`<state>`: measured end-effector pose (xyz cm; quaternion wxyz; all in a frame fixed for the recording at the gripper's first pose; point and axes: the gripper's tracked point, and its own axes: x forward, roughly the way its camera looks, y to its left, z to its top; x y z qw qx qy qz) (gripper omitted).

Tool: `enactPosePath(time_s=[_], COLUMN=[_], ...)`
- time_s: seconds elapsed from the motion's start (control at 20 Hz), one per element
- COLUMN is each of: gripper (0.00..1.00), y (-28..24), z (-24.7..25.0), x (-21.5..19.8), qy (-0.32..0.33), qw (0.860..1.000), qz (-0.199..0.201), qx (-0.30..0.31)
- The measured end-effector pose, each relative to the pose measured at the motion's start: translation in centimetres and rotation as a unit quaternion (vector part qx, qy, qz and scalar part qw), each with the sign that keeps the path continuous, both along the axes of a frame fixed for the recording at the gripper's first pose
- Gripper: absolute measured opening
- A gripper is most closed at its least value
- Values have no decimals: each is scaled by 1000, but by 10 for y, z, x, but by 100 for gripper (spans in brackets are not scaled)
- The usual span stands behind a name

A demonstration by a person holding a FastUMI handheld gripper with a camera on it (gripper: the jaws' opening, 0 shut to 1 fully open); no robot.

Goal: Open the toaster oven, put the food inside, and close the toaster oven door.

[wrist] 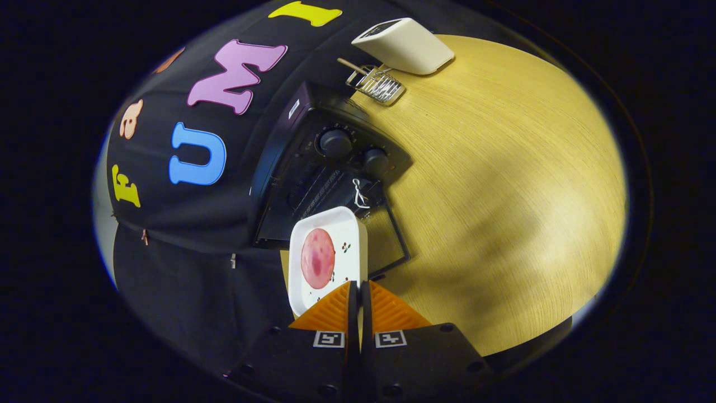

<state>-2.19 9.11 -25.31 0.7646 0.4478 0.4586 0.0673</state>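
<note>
the gripper [358, 291] pinched the near rim of the white plate [330, 224] carrying a round meat slice [318, 258], before the open toaster oven [330, 168], bare table [503, 196] alongside.

I am seeing a white square plate [327, 254] carrying a round pink slice of food [318, 258] mottled with darker red patches; tiny red and green sprigs are dotting the plate's right side. The gripper [358, 296] is clamping the plate's near rim between both fingers. Beyond the plate, the toaster oven [330, 168] is showing black, with black knobs, pale lettering on its face and a white twist of wire on the handle. The table [503, 184] is glowing a yellow wood grain with soft grey shadows. Far off, a shiny silver wire rack [376, 85] is sitting beside a cream-white box [404, 45].
</note>
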Motion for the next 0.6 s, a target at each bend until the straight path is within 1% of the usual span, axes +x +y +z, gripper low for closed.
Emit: enactPosePath(time_s=[0.35, 0.6], gripper=[5, 6], y=[38, 59], z=[-24, -30], x=[51, 87], qy=[6, -8], qw=[998, 993], qz=[-55, -117], qx=[9, 18])
